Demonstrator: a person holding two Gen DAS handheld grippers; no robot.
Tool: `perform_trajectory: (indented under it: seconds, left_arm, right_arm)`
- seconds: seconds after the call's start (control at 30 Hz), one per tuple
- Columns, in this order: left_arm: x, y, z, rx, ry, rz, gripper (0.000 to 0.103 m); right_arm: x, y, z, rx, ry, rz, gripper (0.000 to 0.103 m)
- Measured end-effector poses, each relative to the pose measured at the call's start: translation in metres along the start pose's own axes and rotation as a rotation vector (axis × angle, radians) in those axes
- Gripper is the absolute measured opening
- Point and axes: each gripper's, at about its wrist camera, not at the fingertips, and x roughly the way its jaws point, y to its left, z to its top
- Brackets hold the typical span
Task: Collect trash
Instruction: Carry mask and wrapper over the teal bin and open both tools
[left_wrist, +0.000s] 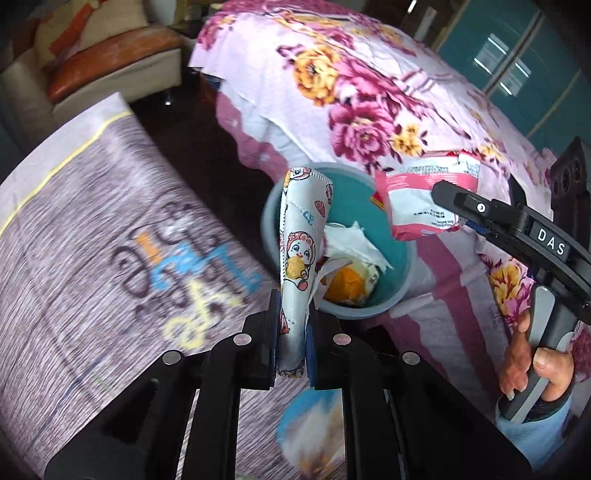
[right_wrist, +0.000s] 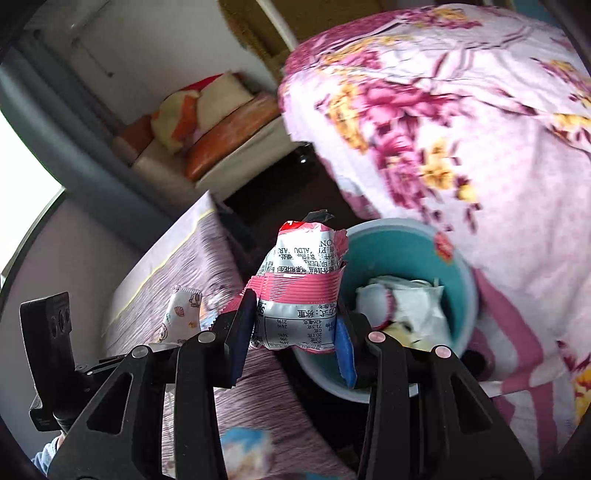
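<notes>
My left gripper (left_wrist: 291, 332) is shut on a folded face mask (left_wrist: 301, 236) printed with cartoon figures; the mask stands up in front of a teal trash bin (left_wrist: 400, 236). The bin holds crumpled white paper (left_wrist: 354, 243) and something orange. My right gripper (right_wrist: 293, 332) is shut on a pink and white snack wrapper (right_wrist: 299, 291), held just left of the same bin (right_wrist: 461, 295). From the left wrist view that wrapper (left_wrist: 421, 192) hangs over the bin's right rim, pinched by the right gripper (left_wrist: 448, 195). In the right wrist view the mask (right_wrist: 183, 310) shows at the left.
A grey mat (left_wrist: 92, 240) with printed letters lies left of the bin. A bed with a pink floral blanket (left_wrist: 369, 92) rises right behind it. A sofa with cushions (left_wrist: 110, 55) stands far back. A hand (left_wrist: 532, 365) grips the right tool's handle. Blurred blue-white object (right_wrist: 245, 454) below.
</notes>
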Motion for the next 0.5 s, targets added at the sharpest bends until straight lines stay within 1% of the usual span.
perform_trajectory:
  seconds: [0.13, 0.33, 0.5]
  left_arm:
    - [0.015, -0.016, 0.006, 0.035, 0.020, -0.005, 0.012]
    - [0.034, -0.028, 0.014, 0.048, 0.047, -0.019, 0.012]
    - [0.048, -0.034, 0.020, 0.057, 0.063, -0.033, 0.013]
  right_arm:
    - [-0.001, -0.026, 0.004, 0.027, -0.011, -0.021, 0.038]
    - [-0.002, -0.047, 0.009, 0.055, -0.009, -0.035, 0.038]
    - [-0.003, -0.053, 0.011, 0.067, -0.007, -0.047, 0.038]
